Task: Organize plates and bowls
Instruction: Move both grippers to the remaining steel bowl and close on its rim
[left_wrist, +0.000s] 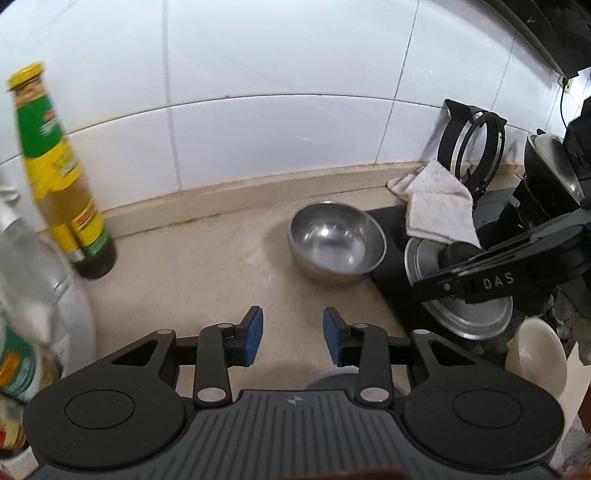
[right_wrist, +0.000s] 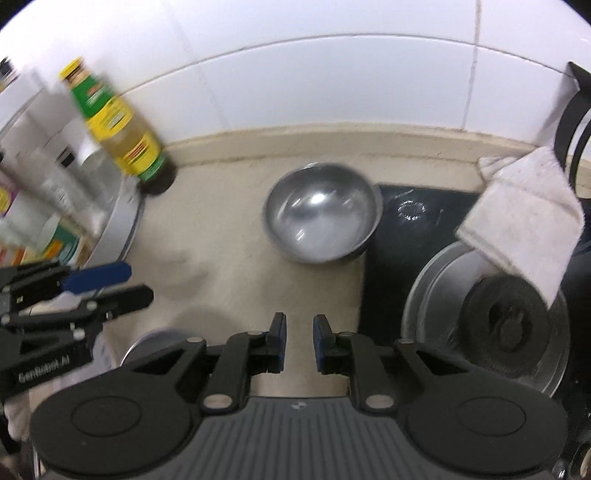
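While the big gray pot lid (right_wrist: 436, 295) is lying under a white cloth (right_wrist: 524, 214), the empty steel bowl (left_wrist: 336, 243) is sitting on the counter (left_wrist: 207, 269) beside it, and the left gripper (left_wrist: 293, 334) and right gripper (right_wrist: 298, 341) are both hanging open, holding nothing.

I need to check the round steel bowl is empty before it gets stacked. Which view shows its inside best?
The right wrist view: it looks down into the round steel bowl, showing a bare shiny bottom. The left wrist view shows the bowl more obliquely, further off, its inside partly visible.
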